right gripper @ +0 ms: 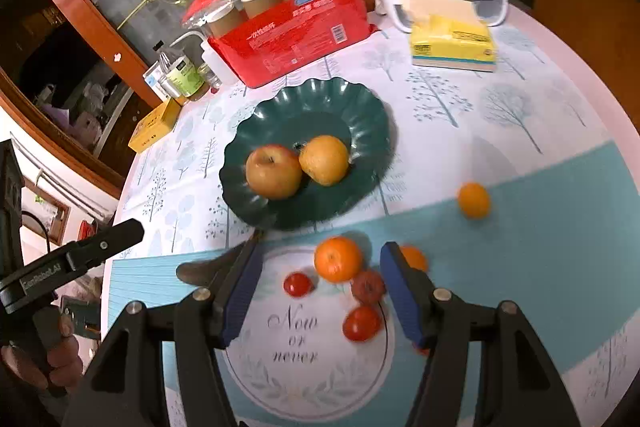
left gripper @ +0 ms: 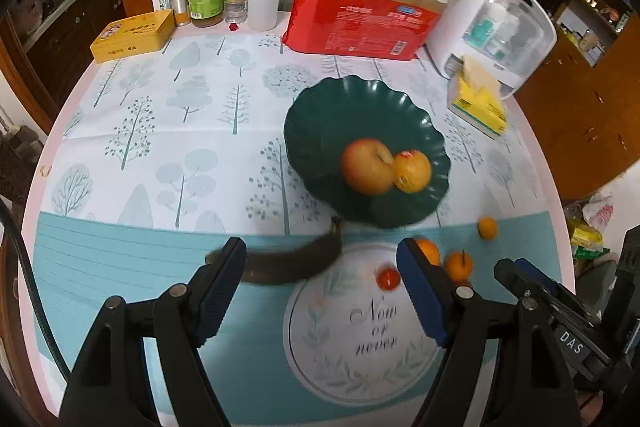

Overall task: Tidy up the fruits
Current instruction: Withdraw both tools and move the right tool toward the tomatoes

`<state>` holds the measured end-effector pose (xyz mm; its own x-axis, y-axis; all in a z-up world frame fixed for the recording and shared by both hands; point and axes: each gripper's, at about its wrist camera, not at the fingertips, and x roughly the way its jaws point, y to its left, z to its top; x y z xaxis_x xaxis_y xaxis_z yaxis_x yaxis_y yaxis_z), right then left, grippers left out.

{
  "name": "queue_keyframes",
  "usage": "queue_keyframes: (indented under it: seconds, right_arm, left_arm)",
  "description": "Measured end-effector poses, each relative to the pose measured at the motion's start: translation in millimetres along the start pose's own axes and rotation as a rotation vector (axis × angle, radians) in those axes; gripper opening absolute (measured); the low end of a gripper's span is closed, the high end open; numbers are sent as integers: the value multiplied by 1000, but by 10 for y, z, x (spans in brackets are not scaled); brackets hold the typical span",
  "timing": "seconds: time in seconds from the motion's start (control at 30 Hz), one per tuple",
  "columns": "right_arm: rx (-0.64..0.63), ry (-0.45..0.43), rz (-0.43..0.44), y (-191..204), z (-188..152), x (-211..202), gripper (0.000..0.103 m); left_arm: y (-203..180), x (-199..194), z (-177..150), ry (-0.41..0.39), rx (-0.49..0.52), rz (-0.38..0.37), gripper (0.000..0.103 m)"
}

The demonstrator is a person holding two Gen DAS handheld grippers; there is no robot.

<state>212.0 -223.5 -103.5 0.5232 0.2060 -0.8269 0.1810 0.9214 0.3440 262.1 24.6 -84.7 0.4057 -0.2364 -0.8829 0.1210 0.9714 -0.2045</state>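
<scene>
a: apple [right gripper: 273, 171] and yellow-orange fruit [right gripper: 324, 159] touching in the dark green scalloped plate [right gripper: 360, 107]. elsewhere?
b: loose on the tablecloth [right gripper: 540, 247] at the plate's 6 o'clock: orange [right gripper: 337, 259], two tomatoes [right gripper: 297, 284], dark banana [left gripper: 292, 263]; small orange [right gripper: 474, 200] at 4 o'clock.
a: jaws?
b: left gripper [left gripper: 322, 291] spread, empty. right gripper [right gripper: 316, 297] spread, pinching nothing.
</scene>
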Motion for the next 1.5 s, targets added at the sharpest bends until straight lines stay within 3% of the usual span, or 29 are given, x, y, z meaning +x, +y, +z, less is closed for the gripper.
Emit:
queue_keyframes:
  seconds: [0.4,0.8,1.07,1.5]
  right_arm:
    - [67,-106,-32,-184,-801,-481,62]
    - [72,-160,-138,-514,-1356,-678,62]
    - [-78,-153,-140,-588,-1325,-640,62]
    - [-415,-91,-33,-621,-886,-403,62]
  left_arm:
    - [-1,-336,-685,-22,34,-17,76]
    - [-186,-411,-1154,-41,76,-103,76]
    - [-462,-296,-1193,-40,96,-93,76]
    - [-984,69,-1010,-6,45,-59,76]
